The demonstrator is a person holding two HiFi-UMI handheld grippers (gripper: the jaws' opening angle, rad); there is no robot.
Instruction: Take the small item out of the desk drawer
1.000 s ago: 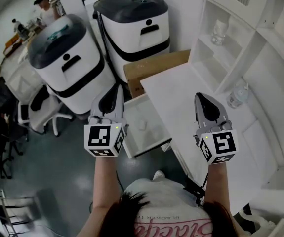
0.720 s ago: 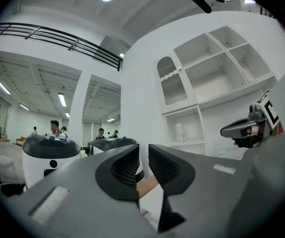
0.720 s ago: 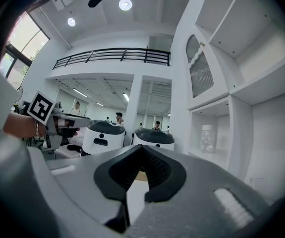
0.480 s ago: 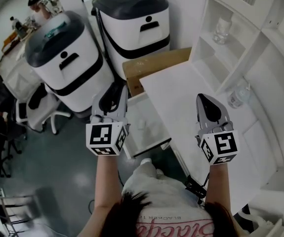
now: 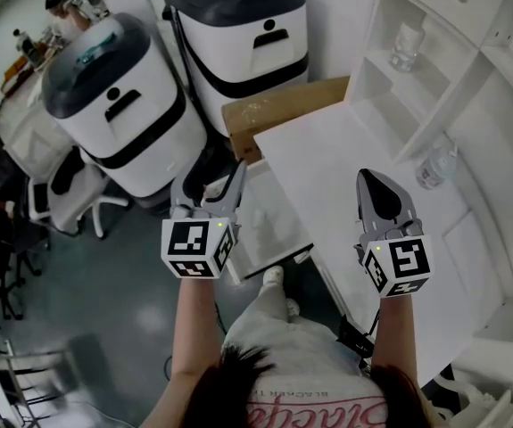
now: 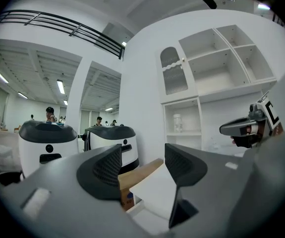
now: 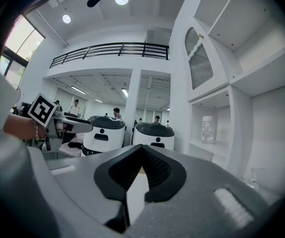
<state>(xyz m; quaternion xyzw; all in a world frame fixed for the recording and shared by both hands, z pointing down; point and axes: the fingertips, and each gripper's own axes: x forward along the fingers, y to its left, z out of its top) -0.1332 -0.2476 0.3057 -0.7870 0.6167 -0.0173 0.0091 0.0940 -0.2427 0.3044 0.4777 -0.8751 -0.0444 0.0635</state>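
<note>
Since the earlier frame the left gripper (image 5: 211,182) has edged toward the open drawer (image 5: 283,239). Its fingers have just been opening and now stand wide apart with nothing between them. The small item (image 5: 258,216) lies on the drawer floor, just right of the left gripper's right finger. It shows only as a pale speck, too small to give its long axis or heading. The right gripper (image 5: 372,178) hovers over the white worktop (image 5: 327,159), fingers closed together, empty
</note>
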